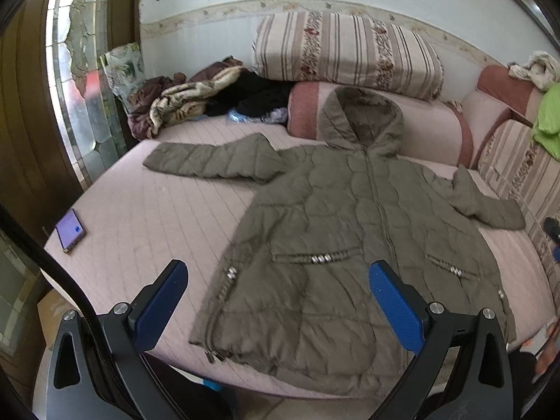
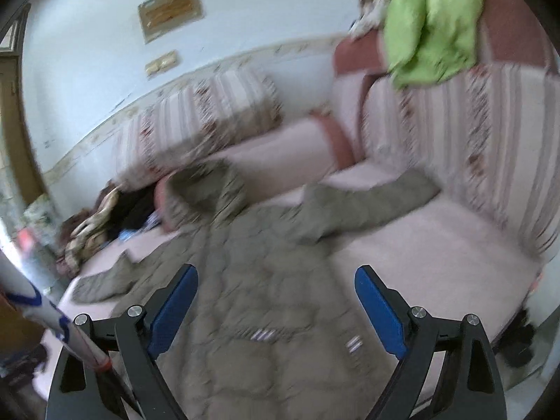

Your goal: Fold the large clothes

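Observation:
An olive-green hooded puffer coat (image 1: pixel 350 231) lies flat and zipped on the pink bed (image 1: pixel 147 217), hood toward the wall, both sleeves spread out. My left gripper (image 1: pixel 280 273) is open and empty, held above the coat's hem near the front edge of the bed. In the blurred right wrist view the coat (image 2: pixel 252 301) fills the lower middle, its right sleeve (image 2: pixel 371 203) stretched toward the striped cushions. My right gripper (image 2: pixel 276 280) is open and empty over the coat's lower body.
A phone (image 1: pixel 70 230) lies at the bed's left edge. A heap of blankets and dark clothes (image 1: pixel 196 101) sits at the back left. Striped bedding rolls (image 1: pixel 346 49) line the wall. A green cloth (image 2: pixel 430 24) hangs over the cushions at right.

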Demonstrator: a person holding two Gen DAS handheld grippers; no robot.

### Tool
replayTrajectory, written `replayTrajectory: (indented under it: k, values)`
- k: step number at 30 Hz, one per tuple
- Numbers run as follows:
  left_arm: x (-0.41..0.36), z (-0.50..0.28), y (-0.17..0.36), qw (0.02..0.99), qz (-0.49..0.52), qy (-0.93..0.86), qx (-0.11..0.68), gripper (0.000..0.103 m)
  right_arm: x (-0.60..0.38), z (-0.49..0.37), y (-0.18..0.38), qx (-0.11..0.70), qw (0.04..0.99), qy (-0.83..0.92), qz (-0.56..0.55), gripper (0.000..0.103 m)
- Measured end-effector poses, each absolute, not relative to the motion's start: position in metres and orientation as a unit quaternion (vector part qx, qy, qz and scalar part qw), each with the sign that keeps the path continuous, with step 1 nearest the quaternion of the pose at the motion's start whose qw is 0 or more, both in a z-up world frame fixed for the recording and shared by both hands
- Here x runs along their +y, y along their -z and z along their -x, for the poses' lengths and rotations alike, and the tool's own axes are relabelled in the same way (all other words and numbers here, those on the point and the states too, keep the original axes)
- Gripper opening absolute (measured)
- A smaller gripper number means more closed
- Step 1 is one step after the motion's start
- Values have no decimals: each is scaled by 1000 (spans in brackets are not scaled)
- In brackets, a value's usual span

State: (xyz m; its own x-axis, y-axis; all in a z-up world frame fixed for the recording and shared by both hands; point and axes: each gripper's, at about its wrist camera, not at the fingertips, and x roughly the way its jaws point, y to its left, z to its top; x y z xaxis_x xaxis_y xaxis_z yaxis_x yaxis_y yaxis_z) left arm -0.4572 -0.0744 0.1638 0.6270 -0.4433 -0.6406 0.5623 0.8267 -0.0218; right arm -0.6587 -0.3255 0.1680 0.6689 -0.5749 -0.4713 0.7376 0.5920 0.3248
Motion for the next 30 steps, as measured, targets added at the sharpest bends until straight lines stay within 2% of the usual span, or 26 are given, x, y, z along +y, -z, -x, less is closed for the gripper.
replayTrajectory:
  k: [4,10,19,30]
  values:
    - [-80,466,-155,891,-105,290,335,103,-306,640,-153,179,891,344,-237,94]
    - [-83,474,-142,882,-117,301,343,103,-291,618,-133,215,888,290,-286,94]
    - [-84,477,-130,874,-127,306,355,103,-274,594,-118,299,862,343,-223,94]
    - [-83,477,-119,867,-130,306,370,103,-278,590,-108,340,823,416,-183,94]
